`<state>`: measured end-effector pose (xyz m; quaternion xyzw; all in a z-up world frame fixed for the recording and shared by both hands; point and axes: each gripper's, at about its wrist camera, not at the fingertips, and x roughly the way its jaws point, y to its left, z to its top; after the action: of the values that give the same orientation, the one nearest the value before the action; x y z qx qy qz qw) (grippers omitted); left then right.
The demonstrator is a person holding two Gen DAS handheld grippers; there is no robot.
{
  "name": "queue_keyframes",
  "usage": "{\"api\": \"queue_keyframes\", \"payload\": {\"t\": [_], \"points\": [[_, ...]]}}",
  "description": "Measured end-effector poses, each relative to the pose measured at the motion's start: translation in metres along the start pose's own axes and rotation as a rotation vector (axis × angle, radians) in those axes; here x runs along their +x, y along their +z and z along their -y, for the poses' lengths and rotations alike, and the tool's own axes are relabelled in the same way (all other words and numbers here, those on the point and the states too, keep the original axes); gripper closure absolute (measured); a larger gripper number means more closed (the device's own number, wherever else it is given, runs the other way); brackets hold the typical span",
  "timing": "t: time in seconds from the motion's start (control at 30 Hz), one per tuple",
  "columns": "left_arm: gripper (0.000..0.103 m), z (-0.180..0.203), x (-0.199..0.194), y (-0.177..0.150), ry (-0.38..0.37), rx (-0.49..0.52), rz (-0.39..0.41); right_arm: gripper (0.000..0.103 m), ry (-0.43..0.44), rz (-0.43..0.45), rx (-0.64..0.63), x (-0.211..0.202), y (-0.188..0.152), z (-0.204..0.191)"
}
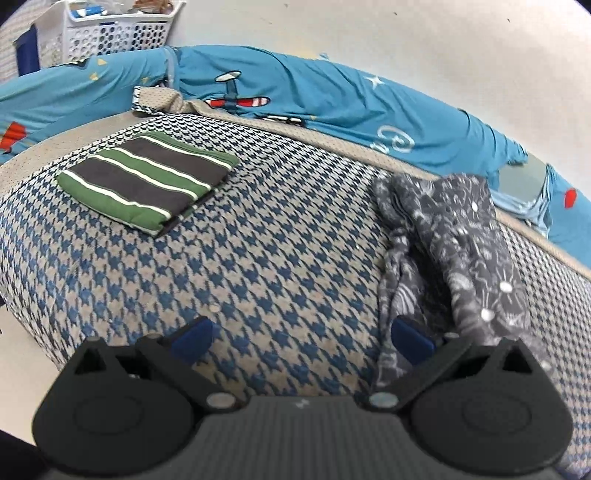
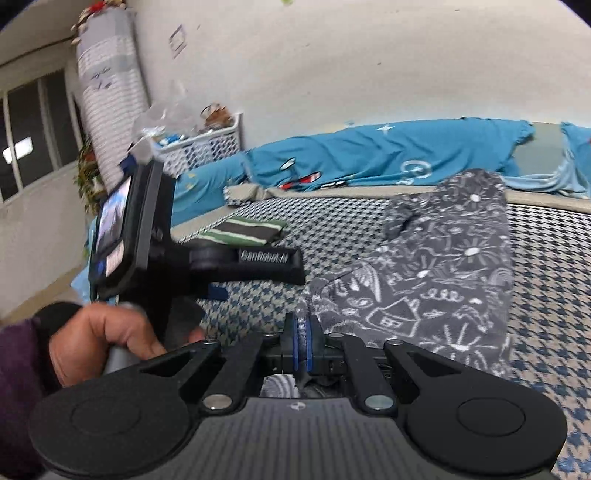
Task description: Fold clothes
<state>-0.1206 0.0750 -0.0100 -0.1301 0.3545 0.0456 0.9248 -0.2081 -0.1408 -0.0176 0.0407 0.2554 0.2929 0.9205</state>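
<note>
Pinching soft doodle-print grey garment: right tool; left tool spread.

Home bedroom. Mattress in blue houndstooth cover against plain white wall; rumpled blue cartoon-print bedsheet along far edge. White laundry basket of odds and ends in corner. Window, dark outside, beside covered standing air conditioner.

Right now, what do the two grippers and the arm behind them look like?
Both are black plastic: round pivot discs, silver rivets, a ribbed grey body, blue-padded fingers. The left gripper carries a black mount with a lit screen and white lettering on its side. The hand comes out of a dark purple sleeve. The right gripper matches.
</note>
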Motion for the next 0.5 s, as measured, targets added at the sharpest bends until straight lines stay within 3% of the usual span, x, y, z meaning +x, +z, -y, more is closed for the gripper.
{"api": "queue_keyframes", "payload": {"t": [0.2, 0.3, 0.5], "points": [[0.0, -0.01, -0.008, 0.01, -0.016, -0.033, 0.027, 0.1, 0.081, -0.042, -0.073, 0.023, -0.007, -0.024], [0.0, -0.013, -0.008, 0.013, -0.023, -0.048, 0.026, 0.1, 0.083, -0.059, -0.143, 0.032, -0.014, -0.04], [0.0, -0.011, -0.003, 0.011, -0.028, -0.043, -0.002, 0.1, 0.051, -0.086, -0.14, 0.034, -0.019, -0.036]]}}
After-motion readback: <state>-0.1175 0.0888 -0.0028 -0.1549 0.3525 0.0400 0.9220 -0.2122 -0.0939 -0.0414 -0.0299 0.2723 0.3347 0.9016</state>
